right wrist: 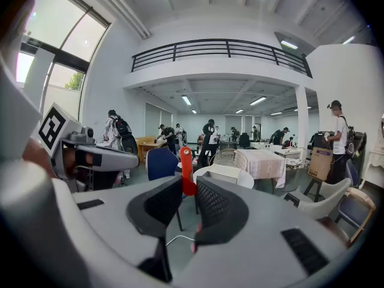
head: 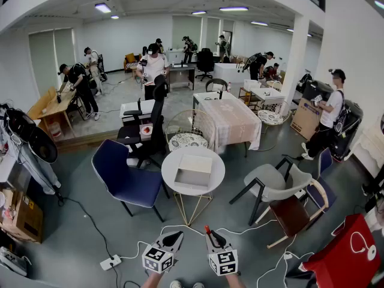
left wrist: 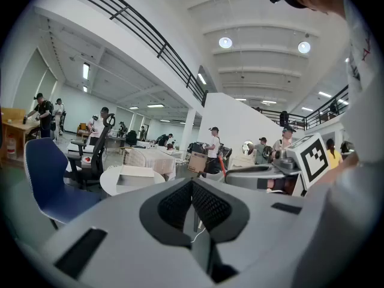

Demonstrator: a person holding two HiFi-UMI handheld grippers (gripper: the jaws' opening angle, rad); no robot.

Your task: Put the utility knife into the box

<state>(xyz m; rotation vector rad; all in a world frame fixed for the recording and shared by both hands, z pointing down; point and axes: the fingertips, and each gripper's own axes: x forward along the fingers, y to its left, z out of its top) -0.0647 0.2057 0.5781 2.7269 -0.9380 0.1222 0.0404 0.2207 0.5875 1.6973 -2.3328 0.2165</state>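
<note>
Bright even light from ceiling lights (head: 234,8), window (right wrist: 60,35) glare in right gripper view; fisheye-bent edges, dark corners

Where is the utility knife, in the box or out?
Out: the right gripper holds the utility knife between its jaws, short of the box.

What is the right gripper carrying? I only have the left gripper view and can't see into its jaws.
Observer: The right gripper is clamped on a red utility knife, which sticks up between its jaws.
Operator: Is the box open?
Observer: Yes. In the head view the box on the round table is open on top, and nothing shows inside it.
Operator: Anything on the floor near me?
Observer: A white power strip lies on the floor, to the left of your grippers.
</note>
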